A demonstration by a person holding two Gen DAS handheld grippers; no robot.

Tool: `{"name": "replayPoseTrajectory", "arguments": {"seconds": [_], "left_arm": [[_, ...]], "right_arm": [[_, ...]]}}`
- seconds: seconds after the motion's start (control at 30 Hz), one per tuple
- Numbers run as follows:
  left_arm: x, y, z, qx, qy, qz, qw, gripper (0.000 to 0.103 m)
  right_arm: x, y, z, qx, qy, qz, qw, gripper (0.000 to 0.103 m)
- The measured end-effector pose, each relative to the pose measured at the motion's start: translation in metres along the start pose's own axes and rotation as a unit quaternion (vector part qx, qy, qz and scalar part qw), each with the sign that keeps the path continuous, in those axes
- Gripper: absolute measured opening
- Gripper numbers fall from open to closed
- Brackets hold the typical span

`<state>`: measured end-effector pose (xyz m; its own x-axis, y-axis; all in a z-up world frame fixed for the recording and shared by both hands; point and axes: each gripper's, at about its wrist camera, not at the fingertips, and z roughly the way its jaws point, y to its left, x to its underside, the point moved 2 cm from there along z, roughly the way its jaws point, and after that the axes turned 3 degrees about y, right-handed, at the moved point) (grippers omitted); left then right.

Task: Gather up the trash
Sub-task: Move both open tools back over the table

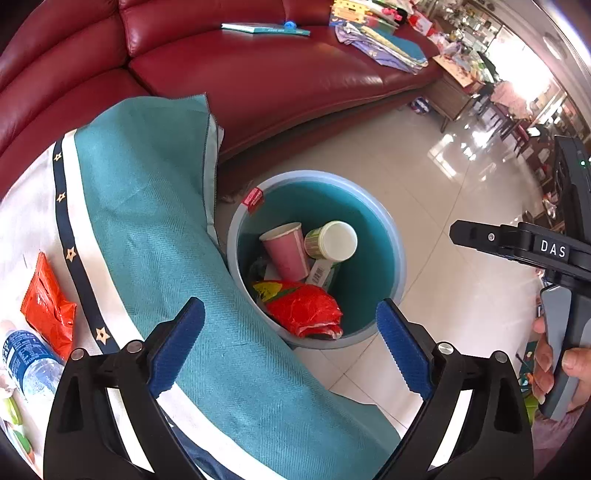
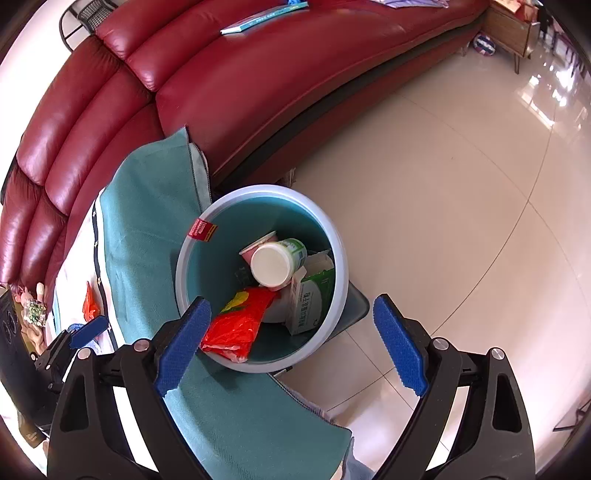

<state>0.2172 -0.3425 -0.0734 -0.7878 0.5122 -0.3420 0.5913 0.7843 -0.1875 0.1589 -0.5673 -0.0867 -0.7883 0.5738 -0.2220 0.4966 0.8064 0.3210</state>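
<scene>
A light-blue bin stands on the floor beside the table. It holds a pink paper cup, a white-lidded jar, a carton and a crumpled red wrapper. My left gripper hangs open above the bin's near rim, with nothing between its blue pads. The right wrist view shows the same bin, wrapper, jar and carton. My right gripper is also open and empty over the bin. An orange snack packet and a water bottle lie on the table.
A teal and white tablecloth hangs over the table edge, touching the bin's left side. A red leather sofa with a book and clothes stands behind. Shiny floor tiles spread to the right. A hand holds the right gripper's handle.
</scene>
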Motion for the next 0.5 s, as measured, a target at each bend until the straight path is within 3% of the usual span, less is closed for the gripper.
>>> {"name": "replayPoseTrajectory", "arguments": {"seconds": [0.5], "left_arm": [[0.041, 0.038, -0.047, 0.001, -0.028, -0.023, 0.9994, 0.096]], "right_arm": [[0.023, 0.056, -0.012, 0.010, 0.002, -0.044, 0.999, 0.086]]}}
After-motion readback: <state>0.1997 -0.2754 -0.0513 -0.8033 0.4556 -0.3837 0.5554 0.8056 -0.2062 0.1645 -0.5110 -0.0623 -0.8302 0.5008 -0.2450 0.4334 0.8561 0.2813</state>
